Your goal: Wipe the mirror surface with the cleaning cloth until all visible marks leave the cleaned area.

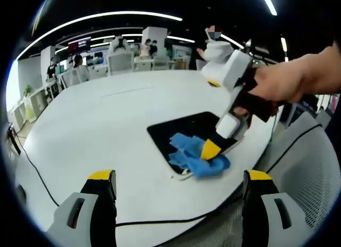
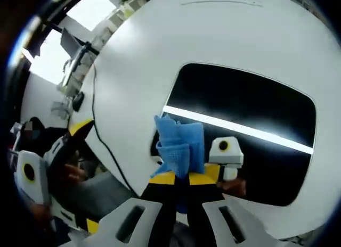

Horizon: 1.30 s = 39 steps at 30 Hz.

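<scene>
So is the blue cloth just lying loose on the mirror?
No, the right gripper has the blue cloth pinched between its jaws, over the mirror.

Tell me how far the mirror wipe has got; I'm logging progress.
Done: the right claw has gripped the blue cloth and brought it onto the mirror. In hand: it presses the cloth at one edge. Left: the remaining glass; marks can't be judged. The left claw is open, apart.

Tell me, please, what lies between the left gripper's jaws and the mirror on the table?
In the left gripper view, bare white table lies between the open left gripper and the mirror, apart from a thin black cable near the jaws.
</scene>
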Available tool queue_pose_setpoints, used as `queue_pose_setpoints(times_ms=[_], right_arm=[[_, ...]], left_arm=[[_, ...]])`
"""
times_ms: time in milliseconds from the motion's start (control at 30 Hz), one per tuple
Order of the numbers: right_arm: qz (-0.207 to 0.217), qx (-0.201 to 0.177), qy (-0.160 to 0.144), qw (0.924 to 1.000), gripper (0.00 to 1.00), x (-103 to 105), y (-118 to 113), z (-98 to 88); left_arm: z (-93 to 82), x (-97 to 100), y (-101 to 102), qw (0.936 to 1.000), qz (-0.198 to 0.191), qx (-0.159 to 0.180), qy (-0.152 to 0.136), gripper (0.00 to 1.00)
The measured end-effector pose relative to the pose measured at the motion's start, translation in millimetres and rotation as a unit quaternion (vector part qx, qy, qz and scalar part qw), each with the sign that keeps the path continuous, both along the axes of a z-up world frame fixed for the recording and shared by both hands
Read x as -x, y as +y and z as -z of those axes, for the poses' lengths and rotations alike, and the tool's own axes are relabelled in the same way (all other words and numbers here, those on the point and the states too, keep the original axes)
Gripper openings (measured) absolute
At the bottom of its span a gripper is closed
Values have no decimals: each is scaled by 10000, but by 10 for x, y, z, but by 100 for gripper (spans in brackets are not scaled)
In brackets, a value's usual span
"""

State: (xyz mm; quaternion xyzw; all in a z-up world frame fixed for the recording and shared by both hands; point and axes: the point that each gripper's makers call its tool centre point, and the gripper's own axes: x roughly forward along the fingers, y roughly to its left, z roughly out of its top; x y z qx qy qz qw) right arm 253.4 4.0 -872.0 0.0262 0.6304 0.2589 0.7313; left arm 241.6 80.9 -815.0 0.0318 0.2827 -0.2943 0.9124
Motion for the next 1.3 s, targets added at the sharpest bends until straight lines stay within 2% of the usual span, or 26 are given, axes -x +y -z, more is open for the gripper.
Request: queue_pose_setpoints(times_ms=[100, 333, 433, 767, 1300], right_arm=[[-58, -31, 13, 10000, 0, 56, 17, 3], [-10, -101, 67, 9999, 1, -6, 1, -14], [54, -142, -7, 9999, 1, -86, -16, -66], [-53, -118, 49, 9999, 1, -54, -24, -15], [191, -118, 63, 9997, 1, -120, -378, 6]], left_arm=[[-7, -3, -5, 10000, -1, 9, -14, 99], [-8, -4, -3, 10000, -5, 5, -12, 99], [-6, -6, 1, 10000, -12, -7, -11, 99], [-9, -8, 16, 10000, -45, -12, -25, 99], [8, 1, 27, 10000, -39, -29, 1, 99]])
